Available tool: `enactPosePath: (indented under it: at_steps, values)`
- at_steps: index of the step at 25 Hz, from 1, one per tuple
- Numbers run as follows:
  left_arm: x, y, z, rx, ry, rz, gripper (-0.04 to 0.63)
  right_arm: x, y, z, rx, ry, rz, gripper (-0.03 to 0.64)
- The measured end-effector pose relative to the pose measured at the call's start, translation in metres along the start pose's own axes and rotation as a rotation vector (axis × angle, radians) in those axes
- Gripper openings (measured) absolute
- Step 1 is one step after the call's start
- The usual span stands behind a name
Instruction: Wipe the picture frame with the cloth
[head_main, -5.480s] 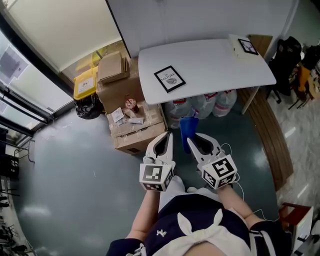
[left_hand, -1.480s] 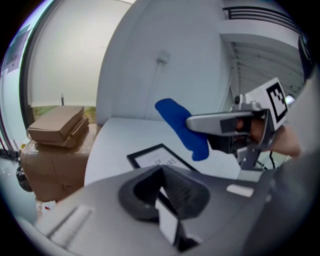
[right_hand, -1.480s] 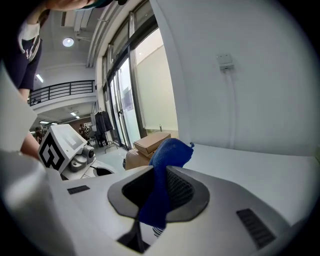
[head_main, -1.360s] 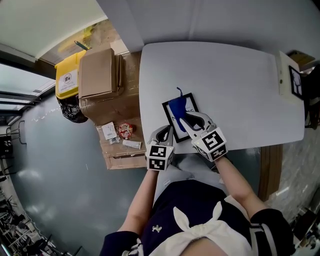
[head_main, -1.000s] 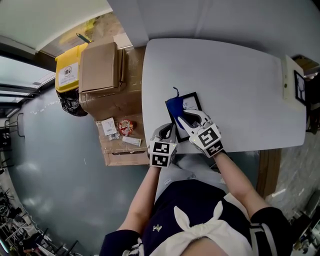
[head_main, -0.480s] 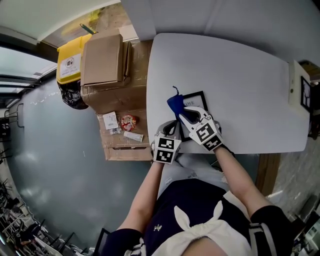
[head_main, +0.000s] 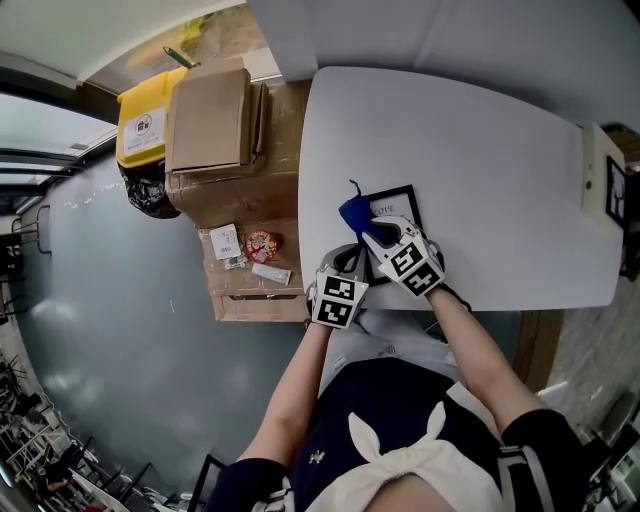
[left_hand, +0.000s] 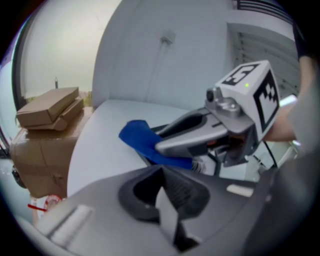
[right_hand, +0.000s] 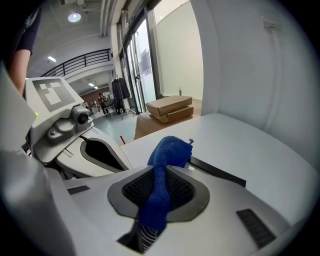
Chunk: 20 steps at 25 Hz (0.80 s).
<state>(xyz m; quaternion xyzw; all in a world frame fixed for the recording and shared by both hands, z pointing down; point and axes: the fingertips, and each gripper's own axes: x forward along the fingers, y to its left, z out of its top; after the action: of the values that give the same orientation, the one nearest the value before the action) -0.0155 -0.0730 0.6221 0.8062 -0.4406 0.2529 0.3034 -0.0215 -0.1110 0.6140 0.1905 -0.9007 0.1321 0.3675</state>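
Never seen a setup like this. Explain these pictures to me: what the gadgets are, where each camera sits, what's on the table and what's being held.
There is no robot here. A person holds a hand-operated gripper in each hand, and the patterned cubes are part of those grippers. The head view comes from a camera on the person's head, looking steeply down. The other two views come from a camera riding on each gripper, looking along its tongs.

On the white table lies a black frame. The right gripper has its tongs shut on a blue cloth, which lies over the frame's left edge. The left gripper is shut and empty, by the table's near edge. Boxes stand beside the table.
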Motion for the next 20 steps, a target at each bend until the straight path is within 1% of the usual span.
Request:
enactPosePath:
  at_steps: [3, 6, 13, 17, 20]
  values:
    - [-0.0002, -0.0016, -0.0002, 0.061, -0.002, -0.004, 0.003, 0.0024, -0.0010, -0.0027, 0.047, 0.000, 0.008, 0.071]
    - [0.0002, -0.0030, 0.0002, 0.114, 0.020, 0.010, 0.003, 0.0020, -0.0027, -0.0012, 0.070, -0.007, 0.008, 0.071]
    - [0.0022, -0.0026, -0.0015, 0.145, 0.040, 0.040, 0.003, 0.0046, -0.0026, -0.0028, 0.061, -0.004, -0.005, 0.069]
    - [0.0017, -0.0026, -0.0010, 0.132, 0.058, 0.028, 0.003, 0.0041, -0.0028, -0.0016, 0.044, 0.002, -0.026, 0.071]
    - [0.0014, -0.0033, -0.0009, 0.127, 0.068, 0.020, 0.003, 0.0047, -0.0046, -0.0015, 0.050, 0.004, -0.032, 0.071]
